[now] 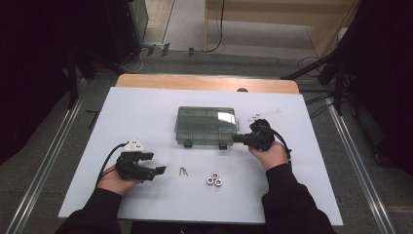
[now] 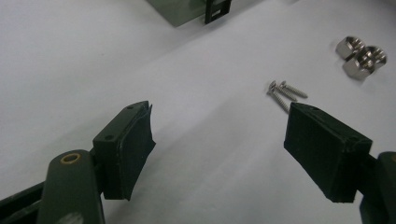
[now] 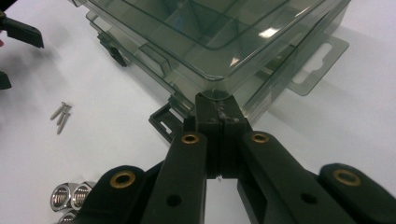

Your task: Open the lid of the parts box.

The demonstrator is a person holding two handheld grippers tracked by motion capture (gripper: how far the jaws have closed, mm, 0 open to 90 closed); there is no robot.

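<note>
No legible text or labels

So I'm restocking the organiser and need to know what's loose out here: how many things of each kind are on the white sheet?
Screws: 3
Hex nuts: 3
Clear compartment box: 1
White strip beyond the box: 1
Total: 8

Closed smoky compartment box (image 1: 206, 125), table-centre.

Person wearing black long sleeves (image 1: 287, 195); both black grippers, left gripper (image 1: 155, 163) and right gripper (image 1: 237, 139), showing brass-ringed pivots, trailing black cables; left carrying grey three-cornered plate (image 1: 134, 145).
</note>
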